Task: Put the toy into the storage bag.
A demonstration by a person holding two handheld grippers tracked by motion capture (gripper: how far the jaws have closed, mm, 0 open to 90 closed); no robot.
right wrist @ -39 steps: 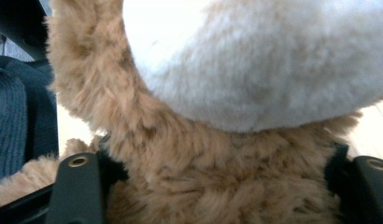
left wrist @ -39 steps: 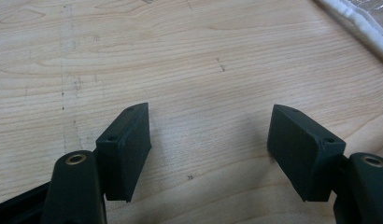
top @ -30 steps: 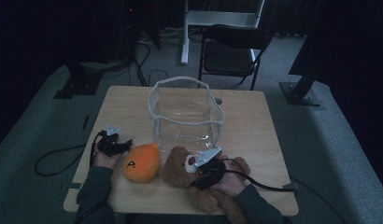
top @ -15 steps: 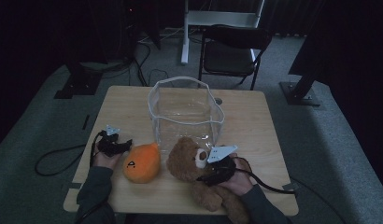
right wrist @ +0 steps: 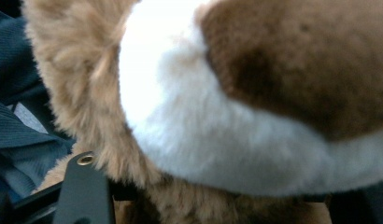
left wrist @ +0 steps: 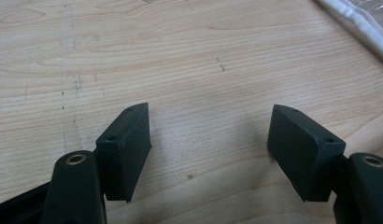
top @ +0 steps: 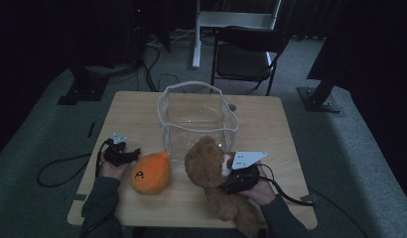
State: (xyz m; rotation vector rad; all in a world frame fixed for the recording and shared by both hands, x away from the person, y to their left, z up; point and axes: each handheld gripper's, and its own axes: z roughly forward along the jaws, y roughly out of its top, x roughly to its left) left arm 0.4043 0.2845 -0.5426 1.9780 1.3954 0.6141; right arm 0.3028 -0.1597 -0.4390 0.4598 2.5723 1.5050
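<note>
Brown bear (top: 211,171) clamped in right gripper (top: 232,179), at 6 o'clock from clear bin (top: 197,119), lifted over table (top: 271,129). Left gripper (top: 134,153) gaping, unloaded, at 9 o'clock from orange plush (top: 151,172).

One brown teddy bear (top: 207,163), one orange plush toy (top: 151,172), one clear bin (top: 196,119), one table (top: 261,119), one chair (top: 246,52)

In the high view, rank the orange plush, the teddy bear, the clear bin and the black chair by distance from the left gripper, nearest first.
From the left gripper:
1. Orange plush, just to its right on the table.
2. Clear bin, mid-table, beyond the plush.
3. Teddy bear, at the right gripper; too close to the bin to rank firmly.
4. Black chair, on the floor behind the table.
</note>
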